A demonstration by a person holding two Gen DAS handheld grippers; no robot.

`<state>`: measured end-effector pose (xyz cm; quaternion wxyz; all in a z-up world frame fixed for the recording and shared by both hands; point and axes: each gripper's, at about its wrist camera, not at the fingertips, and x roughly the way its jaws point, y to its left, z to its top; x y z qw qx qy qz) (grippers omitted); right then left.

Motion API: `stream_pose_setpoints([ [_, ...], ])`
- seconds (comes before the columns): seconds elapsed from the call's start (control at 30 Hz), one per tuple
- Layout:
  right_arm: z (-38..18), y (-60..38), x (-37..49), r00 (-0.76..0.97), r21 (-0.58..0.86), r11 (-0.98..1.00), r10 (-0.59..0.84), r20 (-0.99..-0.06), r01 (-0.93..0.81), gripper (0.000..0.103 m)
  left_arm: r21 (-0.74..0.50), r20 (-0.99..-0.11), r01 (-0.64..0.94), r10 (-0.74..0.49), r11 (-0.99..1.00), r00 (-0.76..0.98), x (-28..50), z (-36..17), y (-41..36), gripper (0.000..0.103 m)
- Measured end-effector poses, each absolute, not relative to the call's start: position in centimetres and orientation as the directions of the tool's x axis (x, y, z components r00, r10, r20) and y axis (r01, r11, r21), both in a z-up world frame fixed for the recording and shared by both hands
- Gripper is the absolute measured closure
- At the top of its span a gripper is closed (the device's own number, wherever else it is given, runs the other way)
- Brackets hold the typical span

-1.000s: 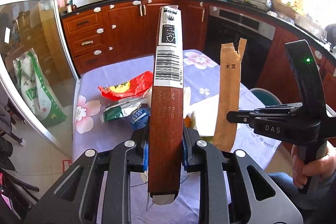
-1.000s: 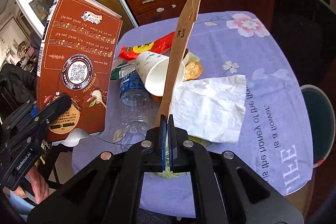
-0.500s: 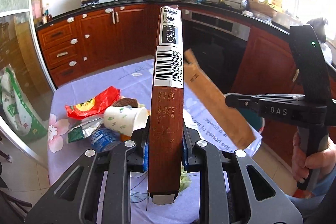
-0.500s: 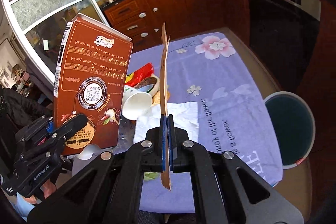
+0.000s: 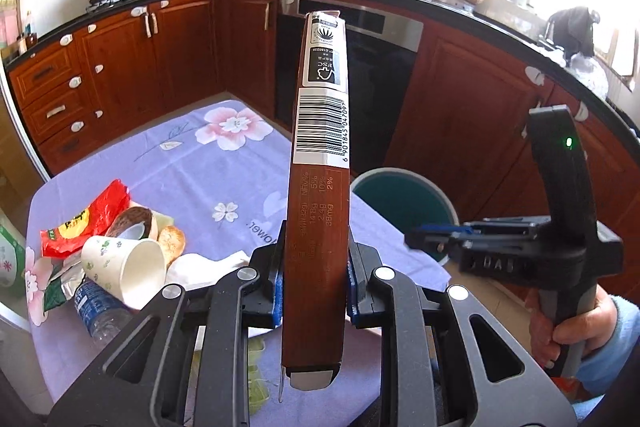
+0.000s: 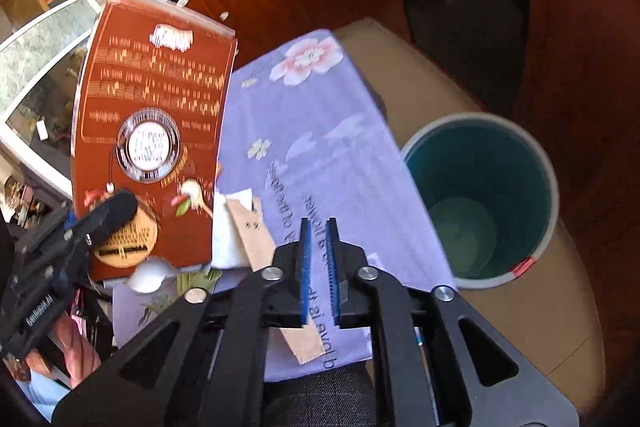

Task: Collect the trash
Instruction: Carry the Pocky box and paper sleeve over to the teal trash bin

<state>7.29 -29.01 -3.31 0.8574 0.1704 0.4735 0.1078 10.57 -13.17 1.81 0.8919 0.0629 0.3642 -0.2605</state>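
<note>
Our left tongs (image 5: 316, 275) grip the brown carton (image 5: 318, 195) upright at frame centre. Our right tongs (image 6: 319, 259) are opening with nothing between them; the paper sleeve (image 6: 256, 231) lies lower left of them, the bin (image 6: 480, 199) at right.

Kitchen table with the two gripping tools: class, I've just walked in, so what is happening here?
A person is clearing trash from a table with a tool in each hand. The left tool is shut on a brown carton, held upright. The right tool is opening with nothing between its pads; a brown paper sleeve sits just below it over the cloth, short of the green bin beside the table. A cup, a bottle and a red wrapper remain on the table.
</note>
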Motion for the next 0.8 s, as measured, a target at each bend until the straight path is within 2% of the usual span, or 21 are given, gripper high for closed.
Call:
stream_pose_setpoints([
  [0.03, -3.8, -27.6, 7.3, 0.522, 0.381, 0.923, 0.351, -0.777, -0.054, 0.032, -0.075, -0.684, 0.496, -0.407, 0.865, 0.606, 10.6, 1.8, -12.5, 0.08],
  [0.2, -6.2, -22.3, 9.0, 0.451, 0.317, 0.934, 0.356, -0.818, -0.163, 0.031, -0.075, -0.69, 0.424, -0.354, 0.903, 0.632, 10.6, 1.6, -8.5, 0.08],
  [0.27, -7.5, -21.3, 9.9, 0.417, 0.289, 0.942, 0.334, -0.845, -0.169, 0.038, -0.078, -0.695, 0.404, -0.34, 0.911, 0.633, 10.5, 1.4, -7.3, 0.08],
  [0.33, -8.7, -20.7, 10.4, 0.382, 0.269, 0.95, 0.311, -0.87, -0.16, 0.057, -0.079, -0.699, 0.392, -0.331, 0.917, 0.634, 10.4, 1.2, -6.5, 0.08],
  [0.37, -9.2, -20.5, 10.7, 0.368, 0.265, 0.952, 0.305, -0.878, -0.156, 0.062, -0.081, -0.7, 0.388, -0.329, 0.918, 0.633, 10.4, 1.1, -6.1, 0.08],
  [0.43, -10.0, -20.4, 11.0, 0.346, 0.254, 0.956, 0.29, -0.892, -0.145, 0.091, -0.086, -0.702, 0.384, -0.329, 0.92, 0.632, 10.3, 1.0, -5.7, 0.08],
  [0.47, -10.2, -20.5, 10.9, 0.34, 0.257, 0.956, 0.29, -0.895, -0.138, 0.099, -0.089, -0.704, 0.383, -0.33, 0.919, 0.629, 10.4, 1.0, -5.6, 0.08],
  [0.63, -6.7, -22.8, 10.2, 0.43, 0.279, 0.955, 0.294, -0.854, -0.097, 0.101, -0.105, -0.712, 0.411, -0.357, 0.906, 0.605, 11.2, 0.9, -6.9, 0.08],
  [0.8, -1.6, -29.6, 9.3, 0.574, 0.317, 0.948, 0.253, -0.779, 0.012, 0.101, -0.141, -0.702, 0.488, -0.435, 0.861, 0.564, 12.4, 1.6, -11.3, 0.08],
])
